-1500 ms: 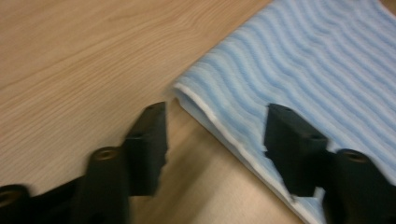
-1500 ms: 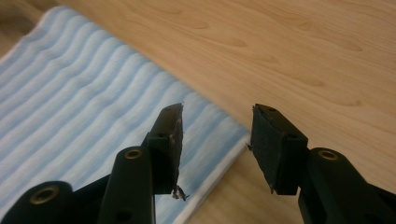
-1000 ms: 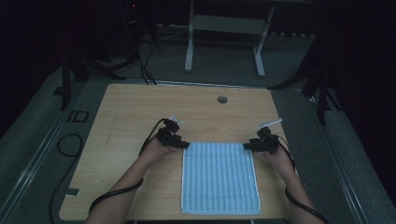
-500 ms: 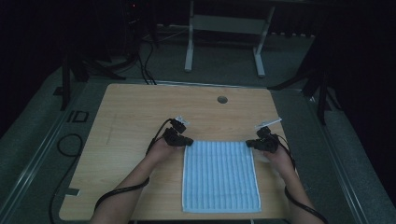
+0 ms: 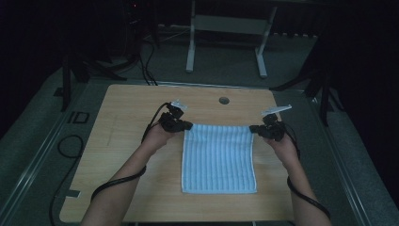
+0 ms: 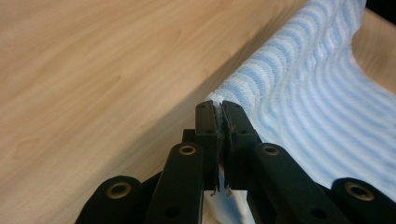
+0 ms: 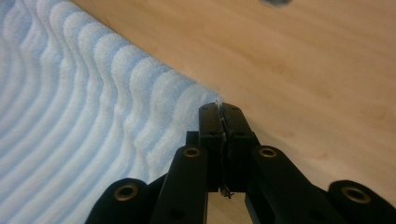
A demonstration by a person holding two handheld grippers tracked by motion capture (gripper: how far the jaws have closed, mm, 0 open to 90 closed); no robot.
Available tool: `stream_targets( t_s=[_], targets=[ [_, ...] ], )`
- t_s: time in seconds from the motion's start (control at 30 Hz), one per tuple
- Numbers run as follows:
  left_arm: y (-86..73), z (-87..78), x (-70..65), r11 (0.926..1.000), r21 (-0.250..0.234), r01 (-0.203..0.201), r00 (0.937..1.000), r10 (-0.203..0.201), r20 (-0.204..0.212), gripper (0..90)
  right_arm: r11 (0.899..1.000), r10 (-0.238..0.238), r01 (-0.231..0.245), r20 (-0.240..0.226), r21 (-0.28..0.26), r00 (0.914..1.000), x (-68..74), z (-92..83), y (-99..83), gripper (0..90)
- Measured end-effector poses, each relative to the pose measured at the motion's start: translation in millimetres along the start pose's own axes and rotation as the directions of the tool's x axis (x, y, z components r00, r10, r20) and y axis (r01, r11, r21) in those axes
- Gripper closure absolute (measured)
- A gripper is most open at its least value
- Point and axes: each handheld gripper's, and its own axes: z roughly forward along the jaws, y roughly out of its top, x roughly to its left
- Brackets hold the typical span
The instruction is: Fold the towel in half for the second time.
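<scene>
Wooden table (image 5: pixel 117 155), near middle: striped blue towel (image 5: pixel 219 160) lying long axis toward the near edge, far left corner clamped in left gripper (image 5: pixel 186 126), far right corner in right gripper (image 5: pixel 256 128), both corners lifted, near end flat between forearms.

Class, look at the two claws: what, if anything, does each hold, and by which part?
Both hold the blue striped towel: the left claw pinches its far left corner, the right claw its far right corner.
</scene>
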Motion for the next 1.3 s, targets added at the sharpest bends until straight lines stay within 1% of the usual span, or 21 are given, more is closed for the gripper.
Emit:
stream_targets(
  t_s=[0.13, 0.23, 0.27, 0.33, 0.37, 0.4, 0.57, 0.6, 0.63, 0.7, 0.8, 0.83, 0.93, 1.0, 1.03, 1.1, 1.13, 1.17, 1.2, 1.27, 1.3],
  targets=[
    [-0.6, -14.0, -9.5, 0.9994, -0.024, -0.026, 0.9996, 0.026, 0.008, 85.6, 0.999, -0.027, 0.027, 0.004, -0.043, 0.9996, 7.9, -16.5, 3.1, 88.0],
    [-8.9, -30.4, -24.3, 0.9962, -0.03, -0.082, 0.9963, 0.083, 0.023, 85.5, 0.997, -0.044, 0.044, 0.006, -0.065, 0.999, 15.3, -25.9, 0.5, 88.0],
    [-8.9, -30.4, -24.3, 0.9962, -0.03, -0.082, 0.9963, 0.083, 0.023, 85.5, 0.997, -0.044, 0.044, 0.006, -0.065, 0.999, 15.3, -25.9, 0.5, 88.0],
    [-22.1, -41.5, -32.8, 0.9942, -0.029, -0.103, 0.9929, 0.105, 0.057, 85.4, 0.99, -0.086, 0.085, -0.01, -0.109, 0.9962, 36.8, -45.8, -12.3, 88.0],
    [-22.1, -41.5, -32.8, 0.9942, -0.029, -0.103, 0.9929, 0.105, 0.057, 85.4, 0.989, -0.092, 0.09, -0.012, -0.117, 0.9957, 39.9, -48.3, -14.7, 88.0],
    [-34.1, -46.3, -39.7, 0.9937, -0.026, -0.109, 0.9904, 0.111, 0.083, 85.3, 0.987, -0.099, 0.095, -0.025, -0.131, 0.9947, 48.3, -53.9, -23.0, 88.0],
    [-55.7, -50.3, -55.6, 0.9935, -0.03, -0.11, 0.9864, 0.113, 0.119, 85.2, 0.985, -0.13, 0.124, -0.04, -0.121, 0.9907, 66.9, -60.2, -46.3, 88.0],
    [-62.9, -51.0, -61.8, 0.9916, -0.022, -0.128, 0.9839, 0.13, 0.123, 85.2, 0.986, -0.127, 0.121, -0.044, -0.116, 0.991, 69.5, -60.8, -51.2, 88.0],
    [-68.5, -51.8, -66.3, 0.9916, -0.021, -0.128, 0.9829, 0.13, 0.131, 84.7, 0.988, -0.129, 0.123, -0.059, -0.098, 0.9899, 76.3, -62.0, -65.7, 87.9],
    [-83.0, -54.2, -79.2, 0.9911, -0.026, -0.131, 0.9777, 0.133, 0.162, 84.7, 0.99, -0.117, 0.11, -0.077, -0.088, 0.9901, 79.4, -62.3, -76.9, 87.9],
    [-88.8, -54.7, -84.9, 0.9908, -0.021, -0.133, 0.9735, 0.135, 0.185, 84.6, 0.99, -0.123, 0.118, -0.078, -0.074, 0.9893, 81.9, -62.3, -81.9, 87.9],
    [-97.1, -54.9, -95.2, 0.989, -0.015, -0.147, 0.9706, 0.147, 0.19, 84.3, 0.991, -0.122, 0.118, -0.078, -0.056, 0.9894, 87.4, -63.7, -94.7, 87.9],
    [-106.8, -53.3, -104.6, 0.99, -0.018, -0.14, 0.9694, 0.14, 0.201, 84.1, 0.993, -0.11, 0.105, -0.082, -0.053, 0.9906, 89.2, -65.4, -102.1, 87.9],
    [-106.8, -53.3, -104.6, 0.99, -0.018, -0.14, 0.9694, 0.14, 0.201, 84.0, 0.993, -0.114, 0.11, -0.083, -0.053, 0.99, 89.8, -65.8, -105.4, 87.9],
    [-117.5, -46.6, -111.5, 0.9896, 0.017, -0.143, 0.969, 0.136, 0.206, 82.5, 0.995, -0.093, 0.089, -0.093, -0.049, 0.9913, 90.5, -65.3, -112.1, 87.9],
    [-125.1, -40.9, -113.8, 0.9881, 0.045, -0.147, 0.9685, 0.135, 0.209, 80.6, 0.996, -0.081, 0.078, -0.098, -0.039, 0.9919, 91.9, -63.2, -119.6, 87.9],
    [-128.4, -38.5, -114.5, 0.9868, 0.067, -0.148, 0.9655, 0.129, 0.226, 78.9, 0.997, -0.072, 0.069, -0.106, -0.031, 0.9918, 91.7, -61.8, -123.3, 87.7],
    [-128.4, -38.5, -114.5, 0.9868, 0.067, -0.148, 0.9655, 0.129, 0.226, 75.6, 0.997, -0.072, 0.069, -0.106, -0.031, 0.9918, 91.7, -61.8, -123.3, 87.7],
    [-132.3, -38.0, -114.7, 0.9859, 0.084, -0.145, 0.9662, 0.122, 0.227, 70.2, 0.998, -0.057, 0.058, -0.136, 0.005, 0.9891, 90.4, -59.2, -129.5, 84.7],
    [-130.7, -44.3, -112.8, 0.9879, 0.078, -0.134, 0.9653, 0.113, 0.236, 57.0, 0.998, -0.058, 0.059, -0.118, 0.007, 0.9913, 89.8, -61.2, -131.6, 76.0],
    [-128.6, -48.3, -111.6, 0.9901, 0.062, -0.126, 0.9676, 0.109, 0.228, 55.2, 0.998, -0.055, 0.055, -0.111, 0.0, 0.9923, 88.7, -63.7, -130.4, 72.3]
  ],
)
